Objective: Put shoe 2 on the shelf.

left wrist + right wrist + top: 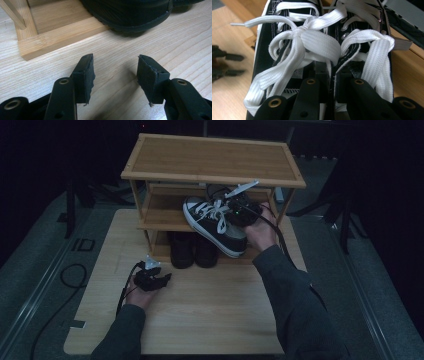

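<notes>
Sneakers point(216, 225), a black canvas pair with white laces and soles, hang tilted in front of the middle shelf point(160, 212) of the bamboo shoe rack point(210, 160), toes pointing up and left toward the shelf opening, heels low and toward the right hand. The right gripper point(245, 210) is clenched on them: in the right gripper view its jaws pinch the two inner collars together just behind the knotted laces point(317, 40). The long axis of the pair runs on a slant to the shelf edge, so in my judgement the load must be levelled and swung toe-first into the shelf. The right hand is plainly the nearer one.

The left gripper point(152, 277) rests on the table point(215, 315), well apart from the sneakers, jaws spread with nothing between them, facing the rack's bottom rail point(57, 37) and the toe of a dark shoe point(132, 15) on the lowest tier.

The tabletop is pale wood grain and bare in the foreground. The room is dim, with dark surroundings and grey floor.
</notes>
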Motion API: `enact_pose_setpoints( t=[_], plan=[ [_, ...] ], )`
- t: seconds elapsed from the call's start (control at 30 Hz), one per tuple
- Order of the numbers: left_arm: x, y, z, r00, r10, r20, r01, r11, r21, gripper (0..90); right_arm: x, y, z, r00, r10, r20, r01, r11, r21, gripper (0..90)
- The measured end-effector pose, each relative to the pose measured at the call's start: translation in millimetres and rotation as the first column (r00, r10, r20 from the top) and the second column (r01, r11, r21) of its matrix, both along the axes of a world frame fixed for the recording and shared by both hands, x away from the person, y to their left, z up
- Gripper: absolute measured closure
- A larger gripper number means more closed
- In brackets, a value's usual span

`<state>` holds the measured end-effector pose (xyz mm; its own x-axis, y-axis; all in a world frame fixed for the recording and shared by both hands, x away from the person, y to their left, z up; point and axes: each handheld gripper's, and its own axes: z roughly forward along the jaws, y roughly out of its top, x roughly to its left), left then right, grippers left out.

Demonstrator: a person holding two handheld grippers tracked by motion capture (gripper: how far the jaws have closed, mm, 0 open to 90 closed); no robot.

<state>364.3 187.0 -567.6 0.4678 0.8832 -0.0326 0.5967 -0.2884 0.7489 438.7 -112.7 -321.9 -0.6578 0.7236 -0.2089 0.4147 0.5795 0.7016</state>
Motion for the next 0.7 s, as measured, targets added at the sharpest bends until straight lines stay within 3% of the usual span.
enact_pose_setpoints(
  t=[0.3,0.7],
  plan=[
    [0.1,0.2,0.0,1.0,0.0,0.0,0.0,1.0,-0.001,47.8,0.6,4.9,-2.4,0.9962,-0.086,0.011,0.086,0.996,0.01,84.2],
    [-0.2,-0.3,0.0,1.0,0.001,0.001,-0.001,1.0,0.003,47.9,0.3,11.5,-2.5,0.9902,-0.137,0.028,0.137,0.99,-0.007,82.7]
  ],
)
